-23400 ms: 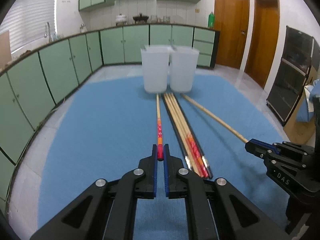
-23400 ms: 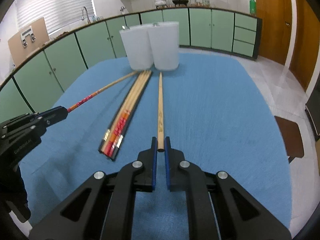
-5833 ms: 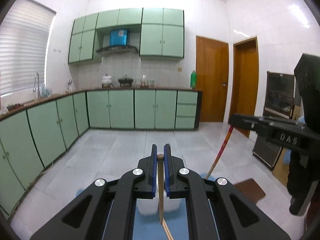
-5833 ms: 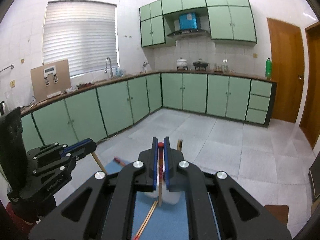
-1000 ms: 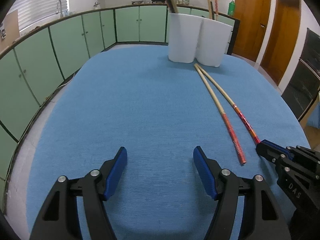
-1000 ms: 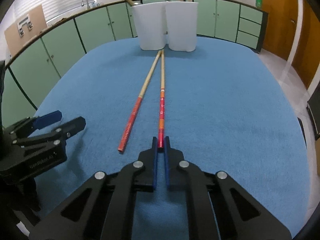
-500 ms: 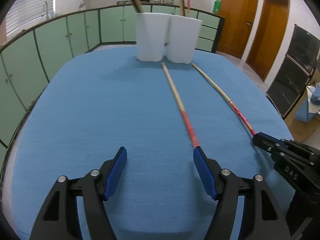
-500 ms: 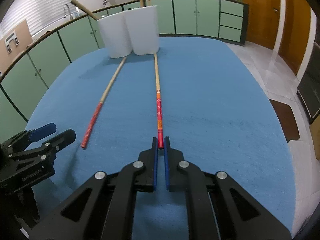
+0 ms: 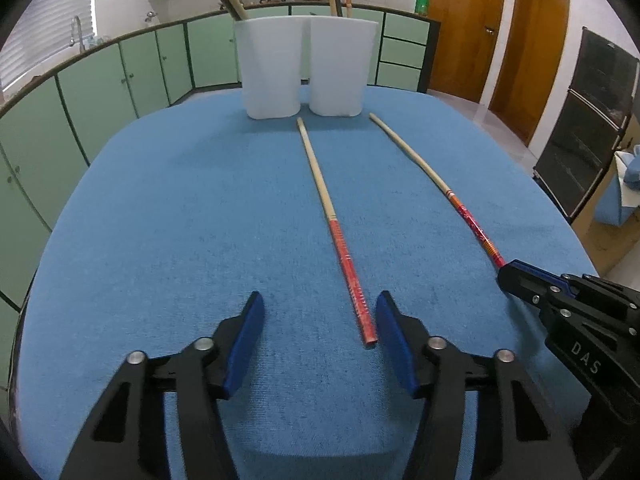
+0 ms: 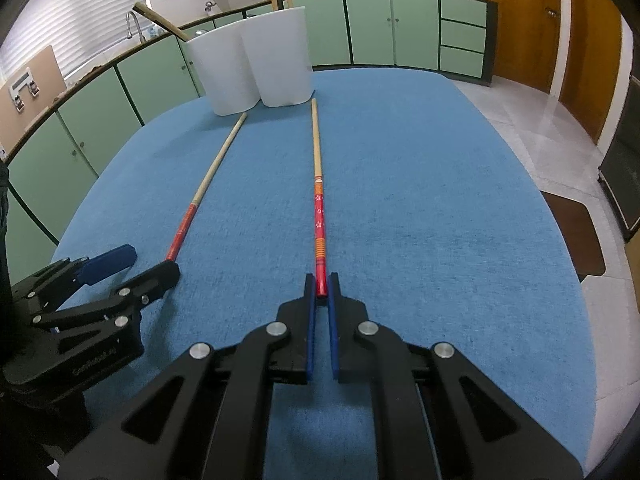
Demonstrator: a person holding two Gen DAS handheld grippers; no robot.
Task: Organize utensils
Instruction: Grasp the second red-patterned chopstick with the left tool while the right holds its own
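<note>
Green kitchen cabinets [image 9: 100, 92] ring the blue table [image 9: 180, 220] where my right gripper [image 10: 322, 294] pinches the red end of one chopstick [image 10: 319, 208] while my left gripper [image 9: 319, 316], jaws just narrowing but apart, straddles the other chopstick's [image 9: 340, 240] red tip, both pointing toward two white holders [image 9: 304, 68].

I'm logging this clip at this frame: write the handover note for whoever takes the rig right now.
Right gripper: shut on the red end of the flower-patterned chopstick, which lies on the blue cloth.
Left gripper: fingers have just been closing around the red end of the plain-banded chopstick, not yet pressing it.
Done: several chopsticks already stand in the two white cups.
Left: finish the left grasp, lift both and drop them into the cups.
</note>
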